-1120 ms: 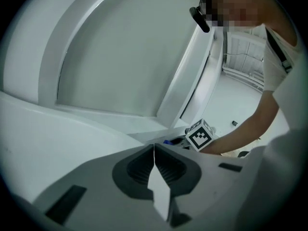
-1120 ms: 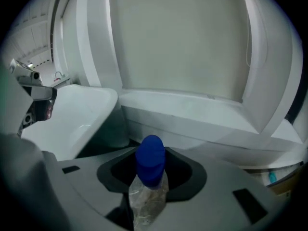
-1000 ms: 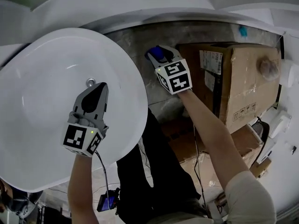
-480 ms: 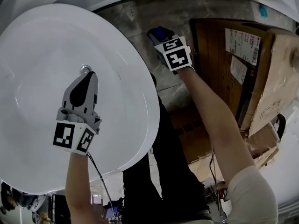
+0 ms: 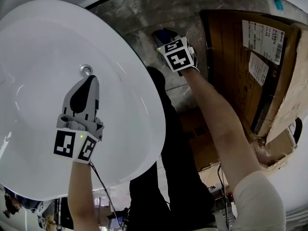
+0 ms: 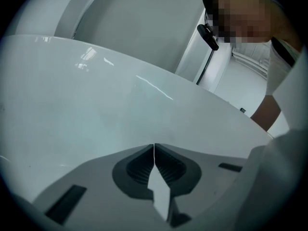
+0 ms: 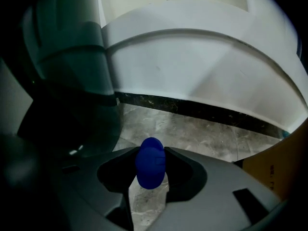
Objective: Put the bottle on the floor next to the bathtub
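Blue and smooth, the rounded bottle (image 7: 150, 165) sits pinched between the dark ribbed pads of the right gripper (image 7: 152, 151), its jaws partly open to the bottle's width and pointing steeply down. The left gripper (image 6: 154, 146), grey moulded plastic, has its jaws closed tip to tip on nothing, above the glossy white bowl of the bathtub (image 5: 38, 57), near the round metal drain (image 5: 86, 70). Beyond the tub's curved rim, the bottle hangs over the grey veined stone floor (image 7: 202, 129), in the gap between the tub and a brown cardboard box (image 5: 231, 57) bearing white paper labels. Whether it touches the floor cannot be told.
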{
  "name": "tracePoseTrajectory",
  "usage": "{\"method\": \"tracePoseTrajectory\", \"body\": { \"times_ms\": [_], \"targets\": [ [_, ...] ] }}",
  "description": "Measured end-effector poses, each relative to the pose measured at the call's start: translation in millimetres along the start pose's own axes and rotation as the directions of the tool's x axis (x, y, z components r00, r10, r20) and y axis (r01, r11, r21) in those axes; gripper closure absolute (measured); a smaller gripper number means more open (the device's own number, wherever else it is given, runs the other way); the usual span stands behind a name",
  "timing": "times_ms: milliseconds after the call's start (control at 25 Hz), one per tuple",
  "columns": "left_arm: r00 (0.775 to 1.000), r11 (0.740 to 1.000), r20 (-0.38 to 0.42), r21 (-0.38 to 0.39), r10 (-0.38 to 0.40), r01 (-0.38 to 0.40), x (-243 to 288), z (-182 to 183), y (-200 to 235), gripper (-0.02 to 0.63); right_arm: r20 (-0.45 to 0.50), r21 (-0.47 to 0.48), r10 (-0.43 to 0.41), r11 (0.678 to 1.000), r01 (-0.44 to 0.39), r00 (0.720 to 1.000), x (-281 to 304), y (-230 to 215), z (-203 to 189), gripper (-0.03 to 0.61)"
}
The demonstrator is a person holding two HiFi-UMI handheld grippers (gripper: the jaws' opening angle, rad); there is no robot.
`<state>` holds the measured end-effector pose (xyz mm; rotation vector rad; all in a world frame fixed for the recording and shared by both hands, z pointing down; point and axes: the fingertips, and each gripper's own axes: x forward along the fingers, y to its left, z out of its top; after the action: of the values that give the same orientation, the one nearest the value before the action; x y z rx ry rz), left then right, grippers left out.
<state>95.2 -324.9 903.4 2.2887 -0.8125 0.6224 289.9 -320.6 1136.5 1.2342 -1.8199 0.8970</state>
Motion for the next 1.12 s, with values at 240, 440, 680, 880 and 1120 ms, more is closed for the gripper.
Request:
{"method": "tracePoseTrajectory", "body": {
  "times_ms": [240,440,680,880,1120],
  "targets": [
    [1.0,0.999,-0.004,-0.031,0.02,-0.021,1.7,-9.0,1.6,0.555,-0.025,0.011,-0.006,1.0,0.006,1.0,11.9,3.5,-22.0,0.417],
    [1.0,0.999,-0.023,-0.035,-0.007,0.006,0.1,-16.3,-2.9,0.555,-0.051,0.005,-0.012,1.0,0.012,0.999,18.1,6.5,-38.3,0.417],
    [0.999,1.0,-0.041,-0.011,-0.025,0.025,-2.7,-14.6,-9.4,0.555,-0.089,0.011,0.014,1.0,-0.013,0.996,18.2,11.3,-42.5,0.413],
    [0.999,0.999,-0.026,-0.011,-0.035,0.035,-10.2,-4.9,-10.8,0.555,-0.096,0.042,0.052,0.998,-0.049,0.994,3.7,11.9,-41.7,0.334],
    [0.999,0.999,-0.02,0.013,-0.047,0.047,-29.7,10.4,-11.2,0.554,-0.084,0.072,0.028,0.997,-0.022,0.996,-60.5,10.8,-55.4,0.313]
  ]
}}
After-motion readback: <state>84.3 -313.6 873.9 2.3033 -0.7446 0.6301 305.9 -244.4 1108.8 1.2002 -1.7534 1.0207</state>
